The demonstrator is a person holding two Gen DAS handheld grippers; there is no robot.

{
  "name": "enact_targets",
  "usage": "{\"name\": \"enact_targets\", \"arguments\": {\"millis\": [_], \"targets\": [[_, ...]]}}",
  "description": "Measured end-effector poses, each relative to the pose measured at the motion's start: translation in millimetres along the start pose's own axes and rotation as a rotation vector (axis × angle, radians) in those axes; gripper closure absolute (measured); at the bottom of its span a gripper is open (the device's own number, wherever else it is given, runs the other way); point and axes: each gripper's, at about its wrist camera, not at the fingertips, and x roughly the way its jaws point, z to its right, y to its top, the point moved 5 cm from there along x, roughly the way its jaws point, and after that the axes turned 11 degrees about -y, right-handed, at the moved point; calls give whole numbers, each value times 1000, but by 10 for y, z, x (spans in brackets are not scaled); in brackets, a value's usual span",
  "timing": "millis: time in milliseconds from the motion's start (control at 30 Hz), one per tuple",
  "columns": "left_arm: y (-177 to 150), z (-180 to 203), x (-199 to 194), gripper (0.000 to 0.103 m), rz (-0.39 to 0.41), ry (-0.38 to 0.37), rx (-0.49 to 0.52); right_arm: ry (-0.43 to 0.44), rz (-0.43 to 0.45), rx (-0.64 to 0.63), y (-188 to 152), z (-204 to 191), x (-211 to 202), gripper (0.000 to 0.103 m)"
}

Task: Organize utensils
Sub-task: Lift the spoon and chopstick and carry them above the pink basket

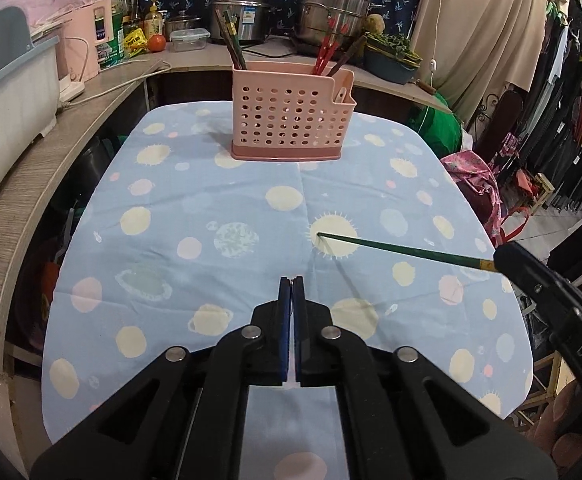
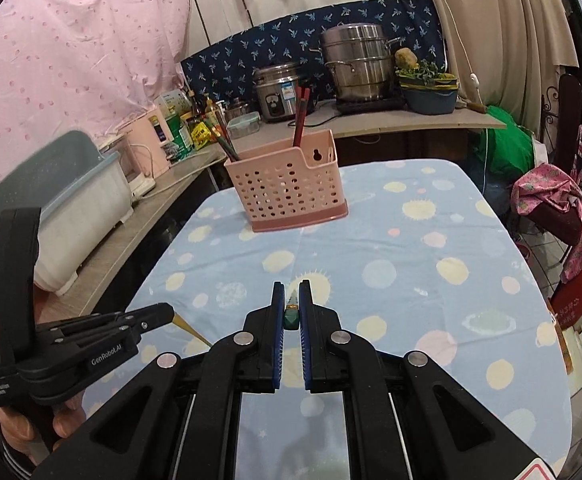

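A pink perforated utensil basket stands at the far end of the table and holds several red and dark chopsticks; it also shows in the right wrist view. My right gripper is shut on a green chopstick, which points left over the blue spotted tablecloth; its thick end sits between the pads. My left gripper is shut with nothing visible between its pads in its own view. In the right wrist view a thin yellowish tip sticks out past its fingers.
A wooden counter runs along the left with a white-and-grey dish rack, bottles and a pink appliance. Steel pots and a rice cooker stand behind the basket. Bags and a clothes rack lie to the right.
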Motion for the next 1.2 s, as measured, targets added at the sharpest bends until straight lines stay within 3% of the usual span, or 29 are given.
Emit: {"name": "enact_targets", "arguments": {"millis": [233, 533, 833, 1000, 1200], "targets": [[219, 23, -46, 102, 23, -5, 10, 18, 67, 8, 456, -24, -5, 96], [744, -19, -111, 102, 71, -18, 18, 61, 119, 24, 1047, -47, 131, 96], [1720, -81, -221, 102, 187, -37, 36, 126, 234, 74, 1943, -163, 339, 96], [2279, -96, -238, 102, 262, -37, 50, 120, 321, 86, 2495, -274, 477, 96], [2685, -178, -85, 102, 292, -56, 36, 89, 368, 106, 2897, -306, 765, 96]]}}
